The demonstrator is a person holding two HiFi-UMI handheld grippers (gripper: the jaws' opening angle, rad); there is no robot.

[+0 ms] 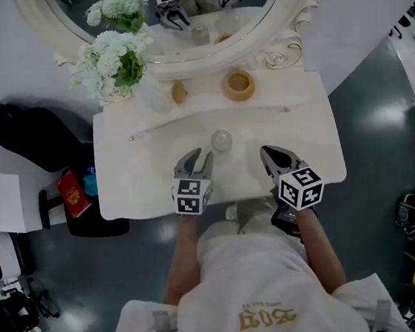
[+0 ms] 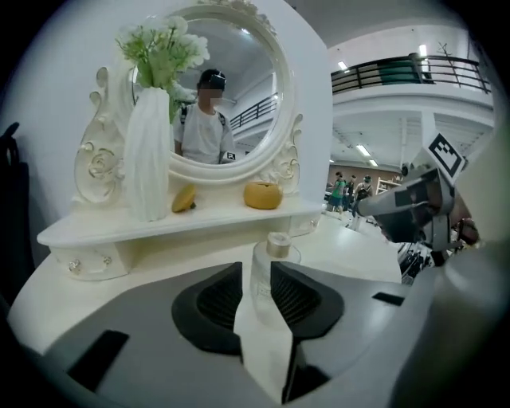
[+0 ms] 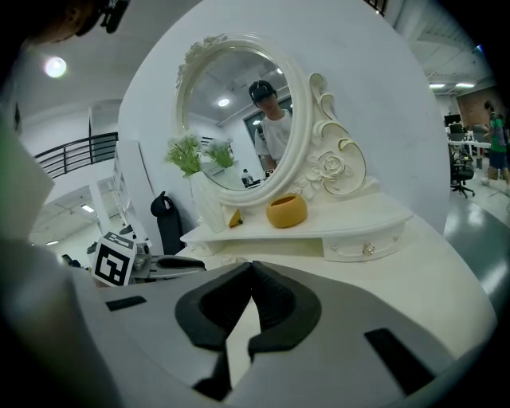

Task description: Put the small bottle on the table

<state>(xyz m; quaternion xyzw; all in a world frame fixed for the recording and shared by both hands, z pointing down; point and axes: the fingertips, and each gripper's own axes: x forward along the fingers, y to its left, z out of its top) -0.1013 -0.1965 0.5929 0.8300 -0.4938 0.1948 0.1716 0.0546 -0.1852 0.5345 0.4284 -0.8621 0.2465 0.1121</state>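
Note:
A small clear bottle (image 1: 222, 140) with a silver cap stands upright on the white dressing table (image 1: 138, 173), near its middle. My left gripper (image 1: 202, 155) hovers just short of the bottle and a little to its left. In the left gripper view its jaws (image 2: 255, 269) stand part way apart with a narrow gap, through which the bottle (image 2: 276, 253) shows beyond the tips; the pads do not press on it. My right gripper (image 1: 266, 151) hangs over the table's front right, its jaws (image 3: 253, 265) shut and empty.
On the raised back shelf stand a white vase of white flowers (image 1: 113, 60), a small yellow piece (image 1: 178, 92) and a yellow bowl (image 1: 238, 85), under an oval mirror (image 1: 176, 24). Left of the table are a black bag (image 1: 21, 134) and a red book (image 1: 73, 193).

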